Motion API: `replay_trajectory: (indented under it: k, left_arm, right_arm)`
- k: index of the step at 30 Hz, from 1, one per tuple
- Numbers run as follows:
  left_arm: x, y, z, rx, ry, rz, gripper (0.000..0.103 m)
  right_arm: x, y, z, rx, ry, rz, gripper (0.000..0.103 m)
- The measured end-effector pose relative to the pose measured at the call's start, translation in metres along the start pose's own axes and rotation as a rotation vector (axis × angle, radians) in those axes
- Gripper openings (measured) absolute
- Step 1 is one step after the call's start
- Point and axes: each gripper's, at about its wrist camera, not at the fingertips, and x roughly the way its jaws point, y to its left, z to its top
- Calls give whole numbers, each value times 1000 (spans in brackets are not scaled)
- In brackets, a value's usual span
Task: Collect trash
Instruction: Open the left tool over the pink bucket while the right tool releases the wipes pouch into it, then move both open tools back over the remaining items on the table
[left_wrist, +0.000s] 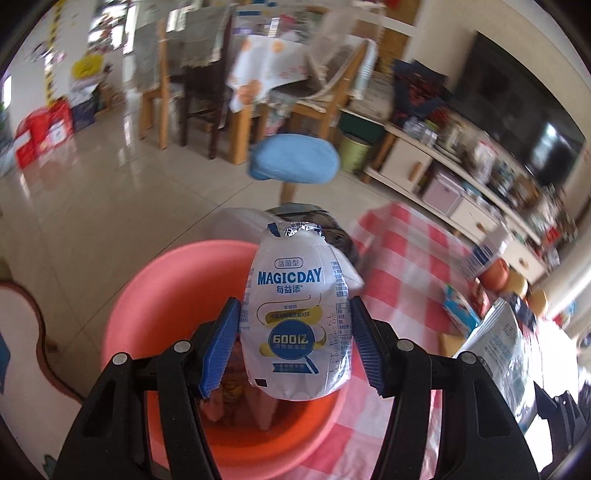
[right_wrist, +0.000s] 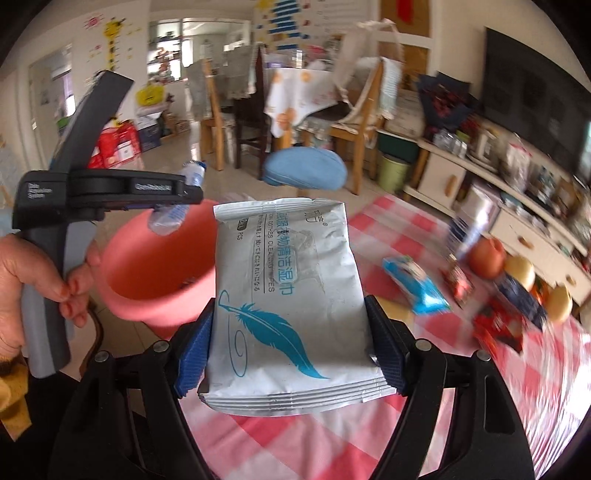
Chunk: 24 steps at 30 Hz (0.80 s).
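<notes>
My left gripper (left_wrist: 293, 306) is shut on a small white MAGICDAY drink bottle (left_wrist: 291, 291), its blue pads pressed to both sides. The bottle hangs over a pink basin (left_wrist: 147, 295) with some wrappers in its bottom. In the right wrist view that same left gripper (right_wrist: 184, 192), held by a hand (right_wrist: 22, 273), hovers with the bottle (right_wrist: 168, 219) over the basin's rim (right_wrist: 155, 266). My right gripper (right_wrist: 290, 310) is shut on a silver wet-wipes pack (right_wrist: 288, 266) printed with a blue feather, just right of the basin. The pack also shows at the right (left_wrist: 506, 343).
A red-and-white checked tablecloth (right_wrist: 406, 236) carries a blue packet (right_wrist: 417, 284), a red packet (right_wrist: 498, 325), an apple (right_wrist: 487, 258) and other fruit. Beyond the table stand a blue-cushioned stool (right_wrist: 306, 170), a green bin (right_wrist: 393, 173), dining chairs and a TV cabinet.
</notes>
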Motion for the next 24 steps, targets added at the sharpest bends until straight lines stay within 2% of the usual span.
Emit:
replay_trajectory:
  k: [7, 13, 14, 17, 21, 24]
  left_arm:
    - [4, 55, 4, -168, -6, 41, 61]
    - [6, 82, 4, -261, -27, 75, 61]
    - [8, 84, 4, -267, -26, 79, 61]
    - [15, 85, 2, -257, -7, 95, 71]
    - [14, 76, 2, -200, -30, 105, 81]
    - [9, 66, 3, -173, -78, 66, 86]
  right_arm:
    - [29, 41, 31, -96, 3, 47, 77]
    - [66, 74, 51, -177, 36, 82, 78]
    - [72, 78, 51, -187, 39, 77, 82]
    - [80, 84, 48, -189, 37, 65, 83]
    - [63, 62, 35, -73, 5, 72, 90]
    - [45, 42, 21, -29, -10, 43, 92]
